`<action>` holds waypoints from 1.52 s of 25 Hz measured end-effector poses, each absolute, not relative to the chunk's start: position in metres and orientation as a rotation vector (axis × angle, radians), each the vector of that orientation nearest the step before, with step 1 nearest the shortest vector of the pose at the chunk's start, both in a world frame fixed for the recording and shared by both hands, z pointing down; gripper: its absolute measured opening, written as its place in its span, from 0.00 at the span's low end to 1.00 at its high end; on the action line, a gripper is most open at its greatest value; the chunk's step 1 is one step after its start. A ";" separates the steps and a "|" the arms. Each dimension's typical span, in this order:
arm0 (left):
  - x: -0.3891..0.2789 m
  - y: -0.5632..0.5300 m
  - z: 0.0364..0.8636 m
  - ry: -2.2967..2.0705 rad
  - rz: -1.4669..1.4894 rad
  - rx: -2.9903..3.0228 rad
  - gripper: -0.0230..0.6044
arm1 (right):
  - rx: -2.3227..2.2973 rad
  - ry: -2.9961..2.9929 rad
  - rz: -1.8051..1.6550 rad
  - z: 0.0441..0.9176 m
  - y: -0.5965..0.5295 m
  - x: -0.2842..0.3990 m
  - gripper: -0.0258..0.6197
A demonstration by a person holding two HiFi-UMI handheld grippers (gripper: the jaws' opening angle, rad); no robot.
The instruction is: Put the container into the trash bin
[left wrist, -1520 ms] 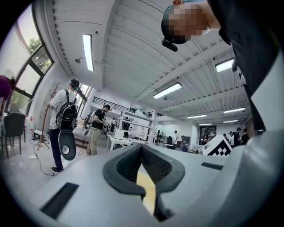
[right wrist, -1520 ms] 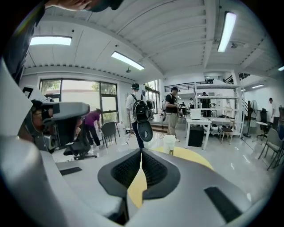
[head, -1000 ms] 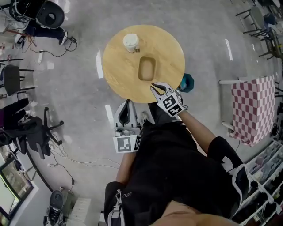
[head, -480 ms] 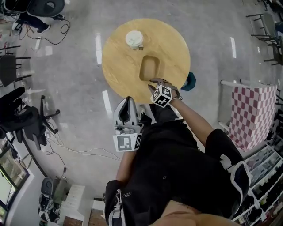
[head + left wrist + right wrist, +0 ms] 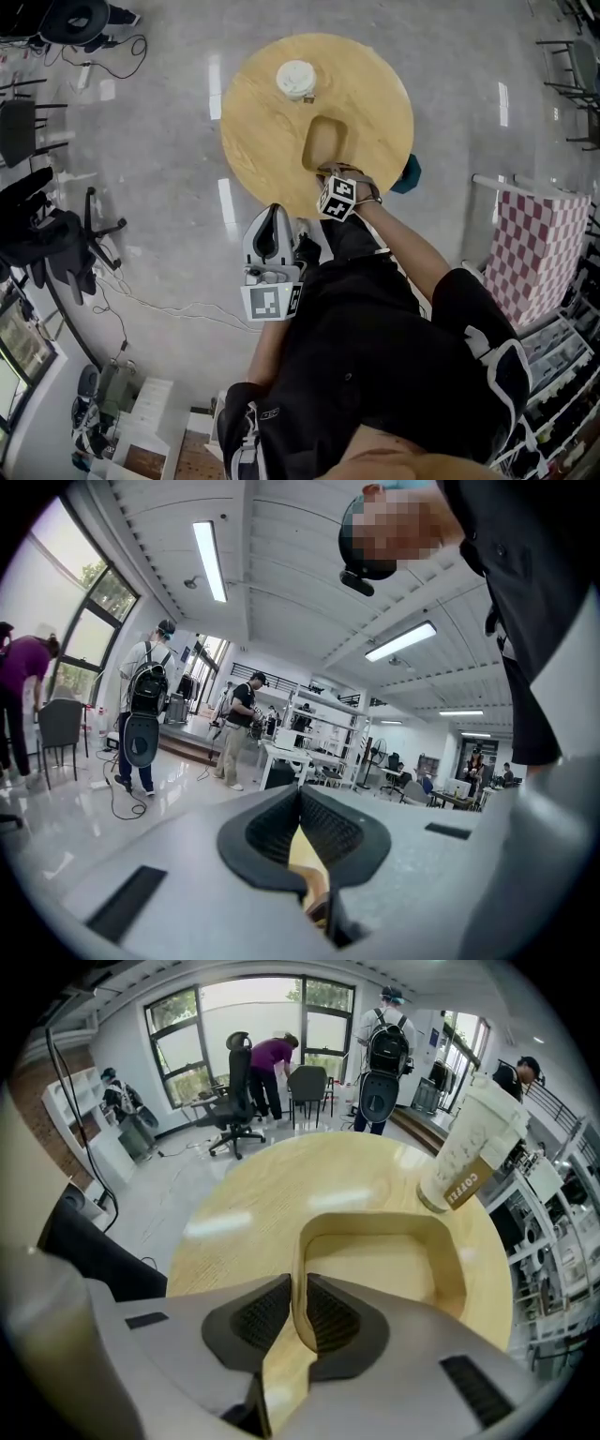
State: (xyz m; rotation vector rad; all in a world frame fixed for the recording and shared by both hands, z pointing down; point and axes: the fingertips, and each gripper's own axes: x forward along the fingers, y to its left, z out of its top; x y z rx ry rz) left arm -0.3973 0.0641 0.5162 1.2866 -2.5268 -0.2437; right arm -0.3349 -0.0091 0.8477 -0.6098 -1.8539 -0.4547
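Container (image 5: 323, 142) one, cup (image 5: 296, 79) one, perhaps one bin (image 5: 410, 173)

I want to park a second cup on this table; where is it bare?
The table is bare on its left half, beside the coffee cup and container, and along the right past the container. The near edge is crowded: the right gripper is closing its jaws on the container's wall there.

Black shirt (image 5: 375, 356), grey left tool (image 5: 273, 214)
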 end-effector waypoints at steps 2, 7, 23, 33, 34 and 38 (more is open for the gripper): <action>-0.396 0.066 0.518 -2.529 -0.249 1.282 0.05 | -0.616 -1.843 -0.458 0.853 -0.008 -0.332 0.14; -0.398 0.073 0.518 -2.534 -0.255 1.282 0.05 | -0.583 -1.832 -0.464 0.856 -0.008 -0.331 0.11; -0.341 0.124 0.484 -2.525 -0.285 1.463 0.05 | -0.412 -1.951 -0.426 0.786 0.013 -0.279 0.10; -0.274 0.150 0.461 -2.397 -0.312 1.730 0.05 | -0.204 -2.061 -0.350 0.716 0.052 -0.197 0.10; -0.266 0.150 0.459 -2.379 -0.314 1.753 0.05 | -0.183 -2.069 -0.341 0.709 0.054 -0.188 0.10; -0.231 0.142 0.454 -2.314 -0.315 1.844 0.05 | -0.105 -2.095 -0.311 0.683 0.054 -0.147 0.10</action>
